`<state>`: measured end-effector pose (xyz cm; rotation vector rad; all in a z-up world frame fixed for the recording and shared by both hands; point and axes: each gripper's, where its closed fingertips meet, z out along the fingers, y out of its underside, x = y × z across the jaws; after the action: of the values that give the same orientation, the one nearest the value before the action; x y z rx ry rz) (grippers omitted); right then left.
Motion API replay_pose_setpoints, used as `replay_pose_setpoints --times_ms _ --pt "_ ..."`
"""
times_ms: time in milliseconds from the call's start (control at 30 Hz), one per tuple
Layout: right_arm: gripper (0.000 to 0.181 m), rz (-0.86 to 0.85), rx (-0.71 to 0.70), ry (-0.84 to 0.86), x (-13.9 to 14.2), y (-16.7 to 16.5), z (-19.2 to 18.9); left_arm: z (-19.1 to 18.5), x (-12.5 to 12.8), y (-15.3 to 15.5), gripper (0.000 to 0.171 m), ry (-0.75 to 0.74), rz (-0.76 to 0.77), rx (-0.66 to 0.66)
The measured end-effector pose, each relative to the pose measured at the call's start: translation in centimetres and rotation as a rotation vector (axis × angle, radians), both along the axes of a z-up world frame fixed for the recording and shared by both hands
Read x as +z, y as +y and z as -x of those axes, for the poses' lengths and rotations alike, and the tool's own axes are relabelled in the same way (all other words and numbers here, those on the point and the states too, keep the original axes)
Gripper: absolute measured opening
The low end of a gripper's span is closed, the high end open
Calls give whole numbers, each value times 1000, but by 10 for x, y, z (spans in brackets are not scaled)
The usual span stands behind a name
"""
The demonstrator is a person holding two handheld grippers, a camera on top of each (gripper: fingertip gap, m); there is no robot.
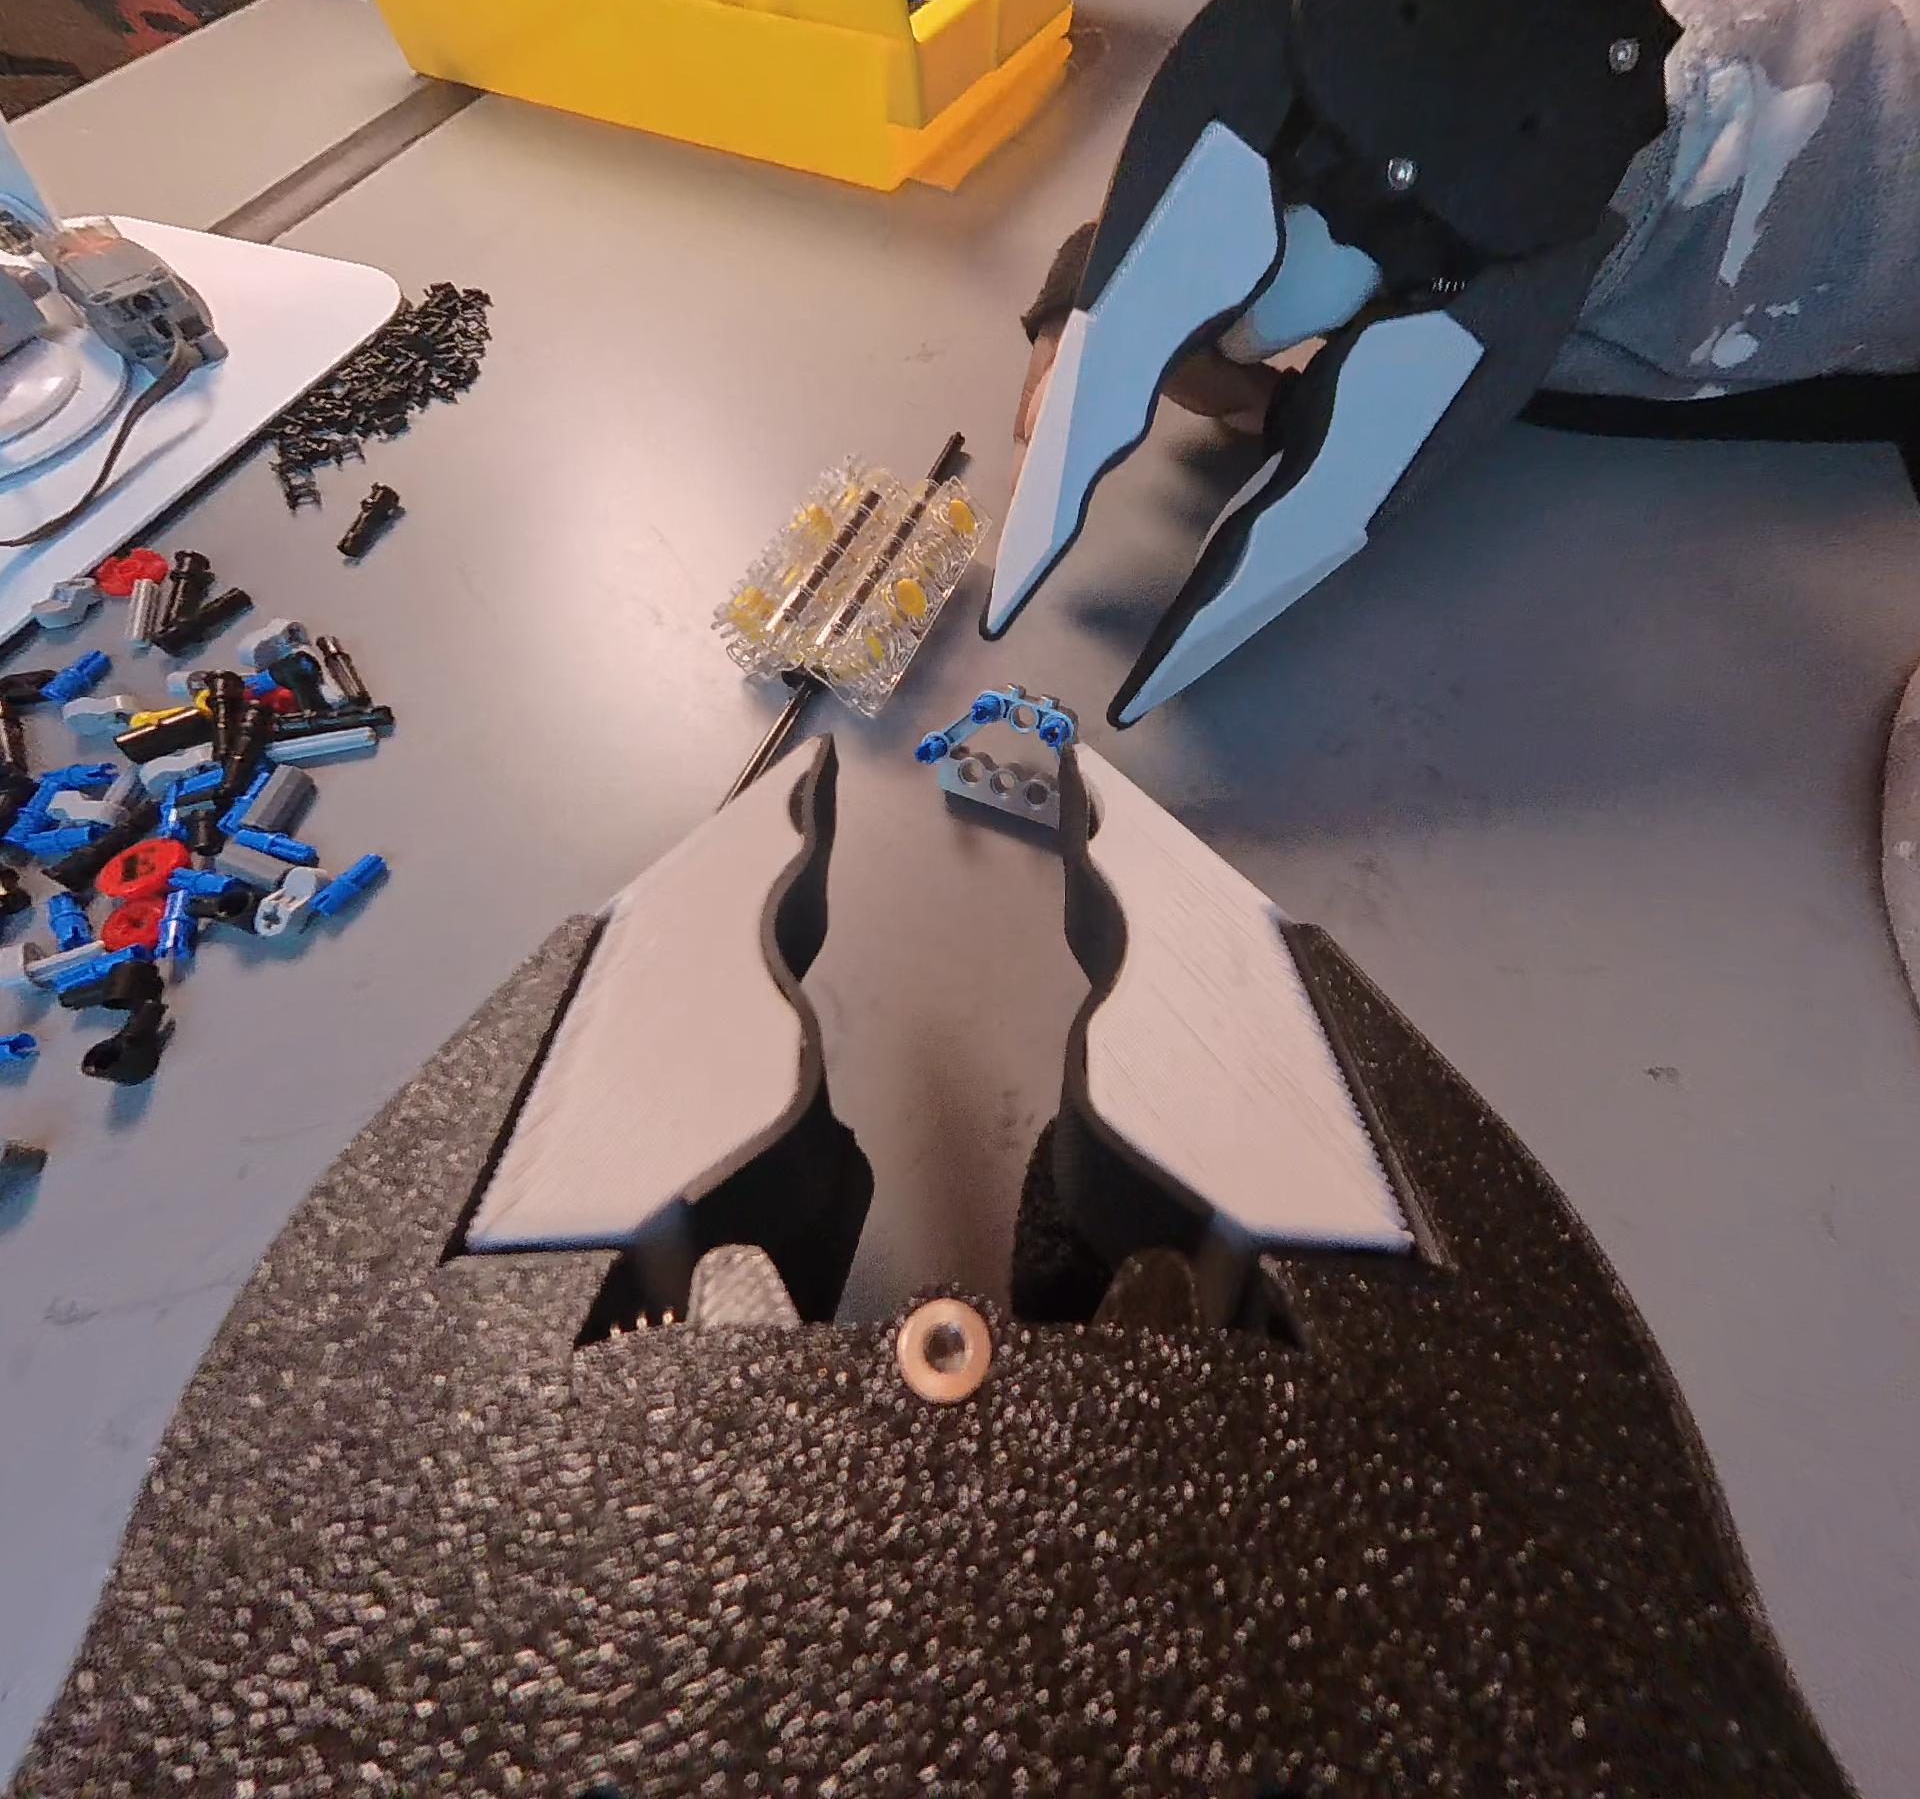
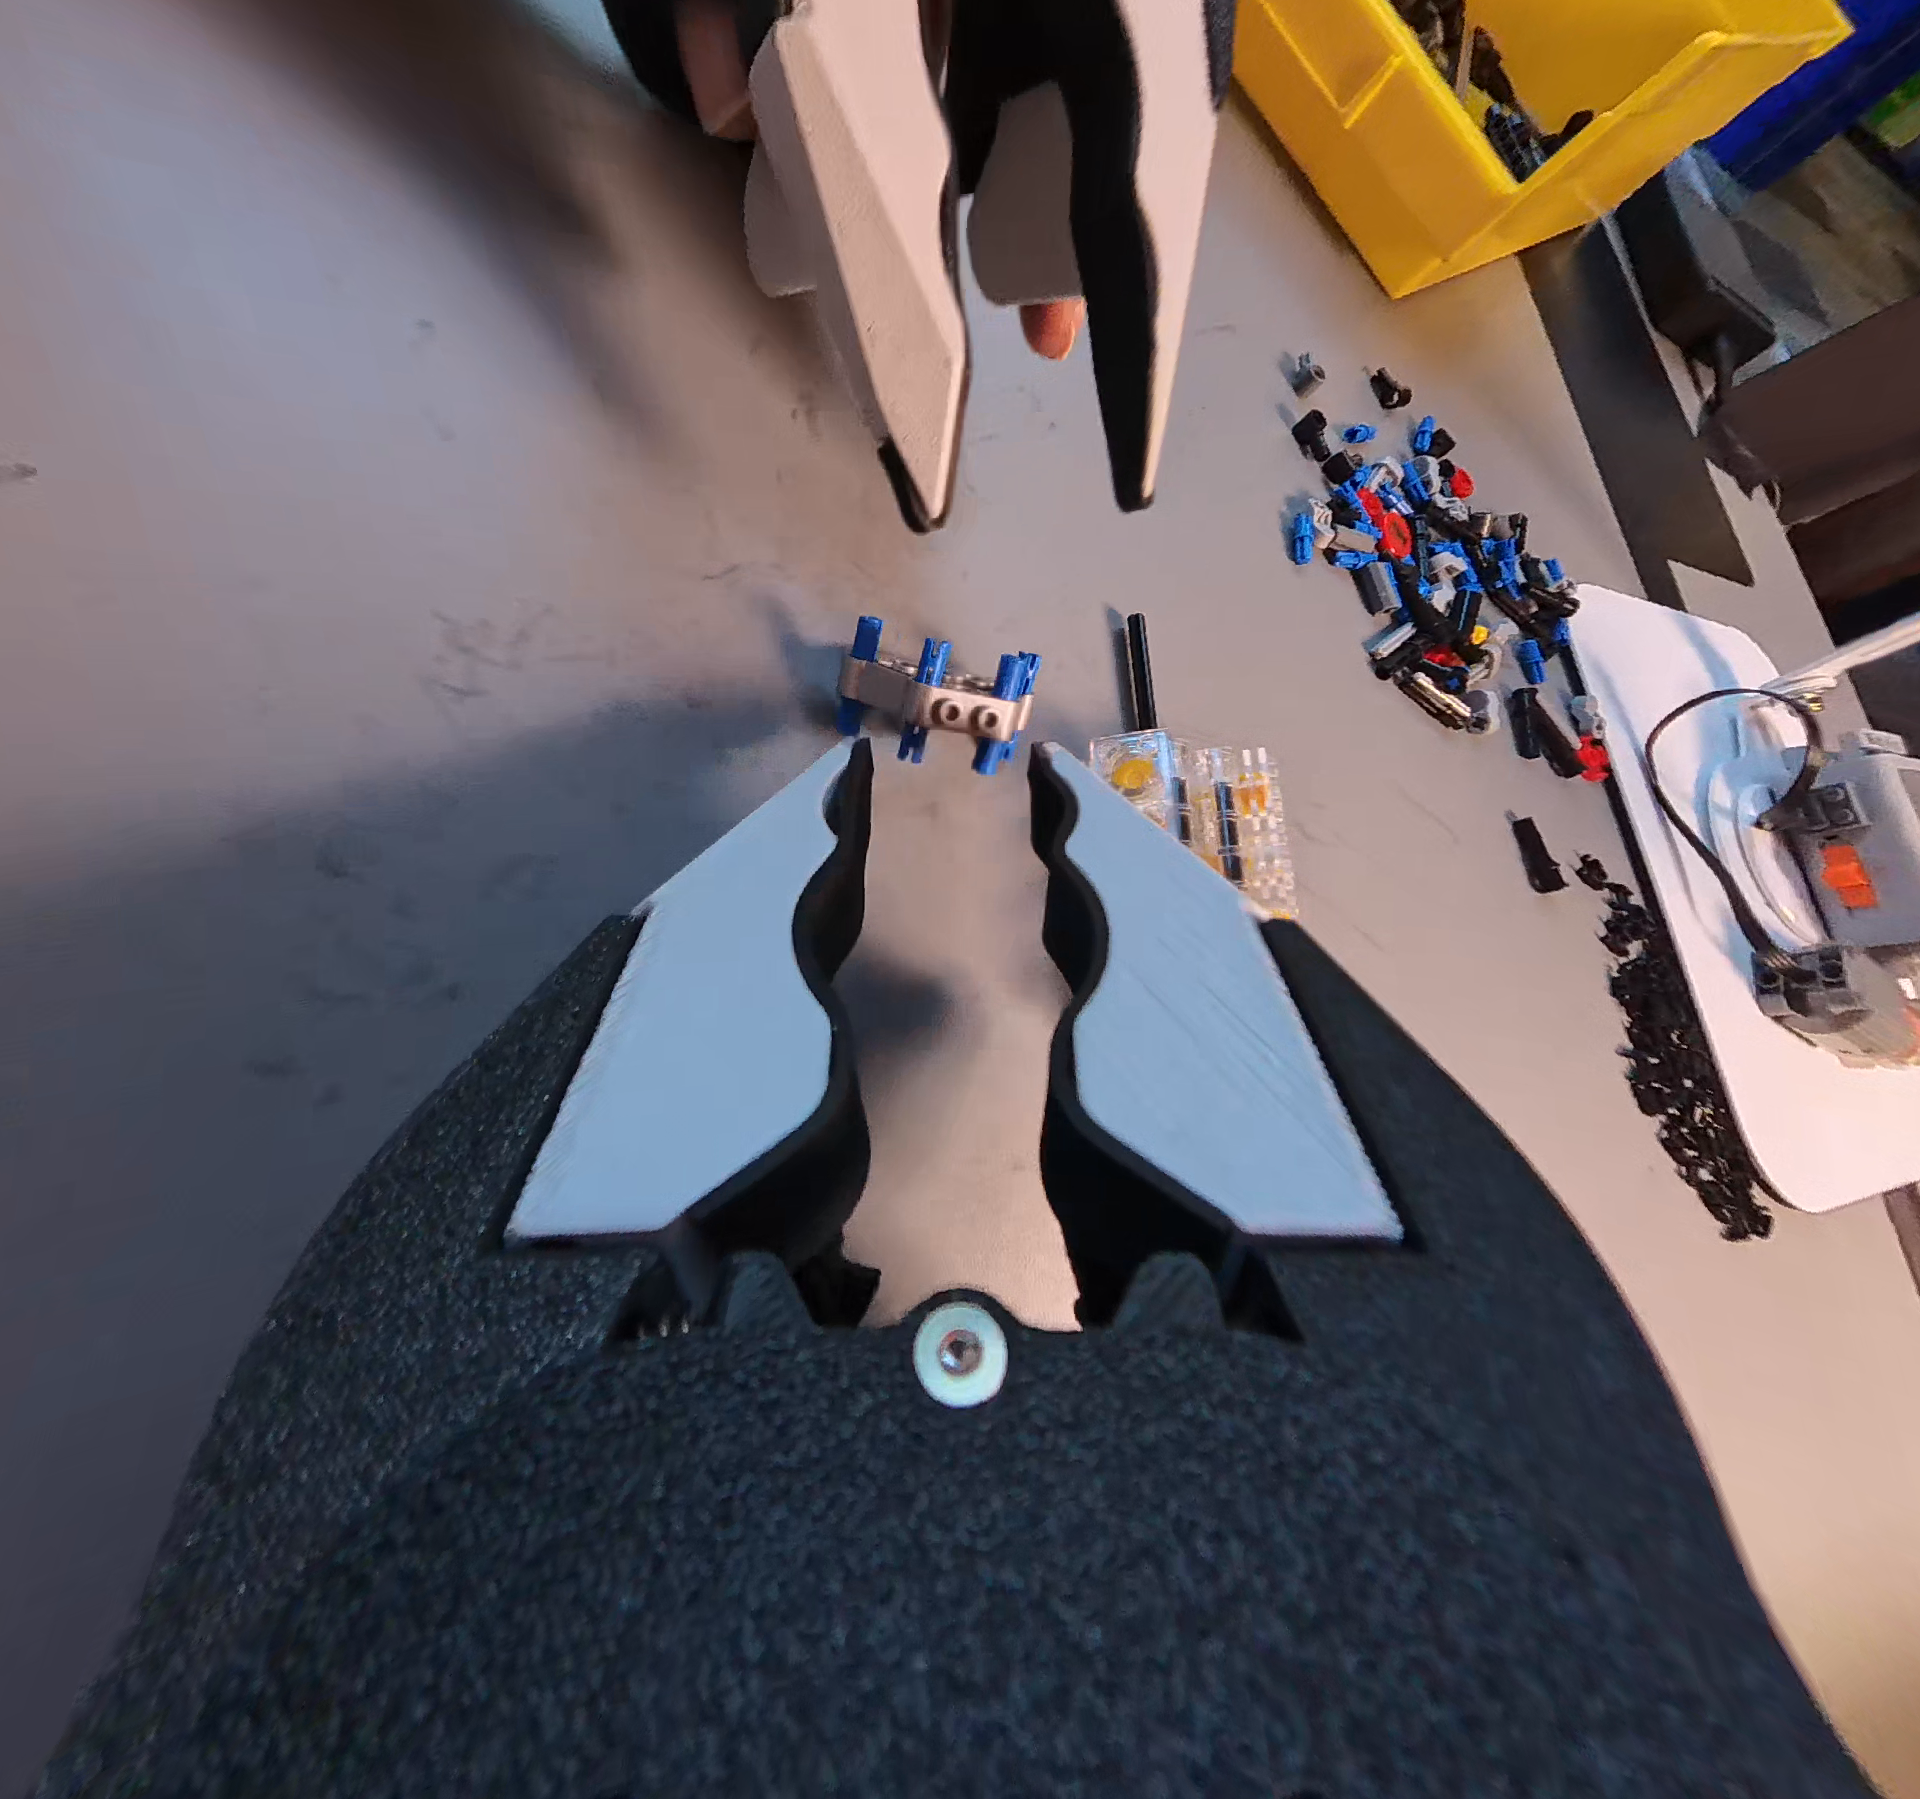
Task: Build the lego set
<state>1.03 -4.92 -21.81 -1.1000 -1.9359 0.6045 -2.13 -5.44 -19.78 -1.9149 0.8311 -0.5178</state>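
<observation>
Both grippers hang over the grey table [image 1: 1455, 918] with fingers apart and nothing between them. The left gripper [image 1: 951, 762] and the right gripper [image 2: 945, 752] face each other across a small grey beam [image 1: 1003, 788] stuck with blue pins, lying free. Beside it sits a clear block [image 1: 857, 591] on a black axle. Only the right wrist view looks into the yellow bin [image 2: 1507, 35], where dark parts lie; the loose parts pile [image 1: 156, 793] lies far left.

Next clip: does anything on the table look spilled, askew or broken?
Nothing looks broken. Small black pieces lie scattered along the white board's edge, and mixed loose parts sprawl nearby. The grey beam with blue pins sits tilted between both open grippers.
</observation>
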Motion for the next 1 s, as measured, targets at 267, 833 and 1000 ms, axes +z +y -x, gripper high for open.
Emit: replay_pose_setpoints --times_ms 267,833,1000 --pt "42 213 -54 280 58 17 -2 -2 -7 2 43 9 50 -16" --pt "89 272 -415 668 117 95 -26 5 2 4 71 -36 22 82" --pt "87 315 -423 658 113 98 -26 -6 -8 -3 65 9 64 45"
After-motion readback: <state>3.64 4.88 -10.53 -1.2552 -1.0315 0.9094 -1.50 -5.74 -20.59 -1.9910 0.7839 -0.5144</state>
